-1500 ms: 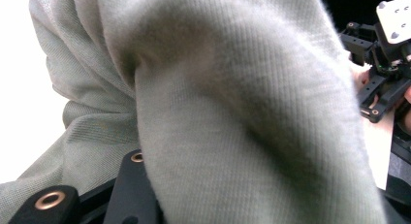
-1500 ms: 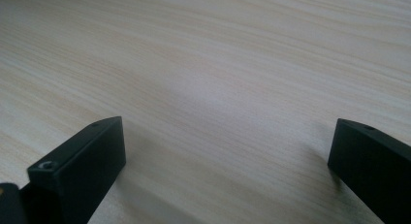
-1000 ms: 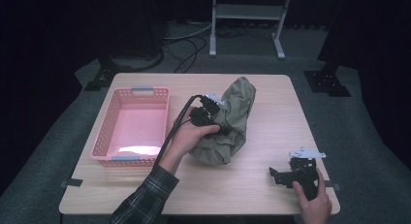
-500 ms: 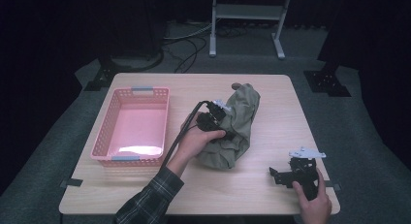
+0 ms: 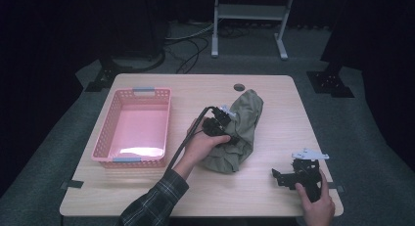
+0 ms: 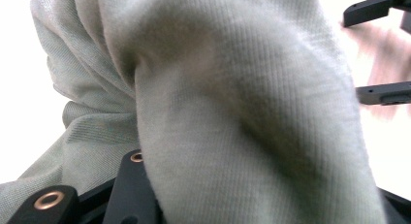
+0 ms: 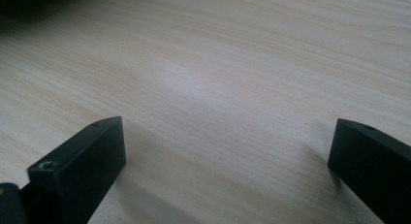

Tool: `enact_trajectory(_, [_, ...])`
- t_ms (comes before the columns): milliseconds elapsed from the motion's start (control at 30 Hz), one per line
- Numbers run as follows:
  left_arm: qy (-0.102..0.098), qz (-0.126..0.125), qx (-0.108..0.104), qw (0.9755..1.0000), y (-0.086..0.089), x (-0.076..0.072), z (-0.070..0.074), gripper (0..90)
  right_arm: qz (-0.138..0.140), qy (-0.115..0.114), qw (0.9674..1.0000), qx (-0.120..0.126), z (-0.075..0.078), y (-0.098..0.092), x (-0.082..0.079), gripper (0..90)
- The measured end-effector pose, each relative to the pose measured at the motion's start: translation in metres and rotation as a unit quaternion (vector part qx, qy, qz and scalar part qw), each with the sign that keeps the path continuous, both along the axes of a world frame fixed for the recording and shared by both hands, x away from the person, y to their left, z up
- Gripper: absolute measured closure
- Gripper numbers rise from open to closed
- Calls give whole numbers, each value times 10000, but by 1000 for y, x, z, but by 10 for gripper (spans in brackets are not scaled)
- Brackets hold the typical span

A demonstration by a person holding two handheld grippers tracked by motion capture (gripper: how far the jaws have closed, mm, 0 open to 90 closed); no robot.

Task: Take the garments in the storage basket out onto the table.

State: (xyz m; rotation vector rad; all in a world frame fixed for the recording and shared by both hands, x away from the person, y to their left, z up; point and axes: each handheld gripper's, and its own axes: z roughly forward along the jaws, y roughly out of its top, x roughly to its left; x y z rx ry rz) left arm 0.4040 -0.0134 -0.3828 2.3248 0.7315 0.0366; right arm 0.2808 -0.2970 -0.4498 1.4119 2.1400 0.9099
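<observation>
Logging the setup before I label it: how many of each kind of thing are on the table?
Basket, pink: 1
Cloth, olive: 1
Hand-held gripper: 2, left at the cloth, right near the table corner
Total: 4

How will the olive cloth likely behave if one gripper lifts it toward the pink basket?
The olive cloth lies crumpled in soft folds, so it is probably floppy and would sag and trail. Its knit weave looks light and grippy rather than slippery. Bunched around the left gripper, it could unfold unevenly.
</observation>
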Motion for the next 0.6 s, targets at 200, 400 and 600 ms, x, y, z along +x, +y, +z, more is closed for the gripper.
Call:
enact_trajectory(200, [-80,59,99,9999,-4,2,-8,538,0,-1,10000,-1,0,0,0,0])
enact_trajectory(400, [-120,25,230,9997,-13,2,-17,534,0,0,10000,0,0,0,0,0])
enact_trajectory(600, [-207,-16,302,9993,-18,1,-20,522,0,0,10000,0,0,0,0,0])
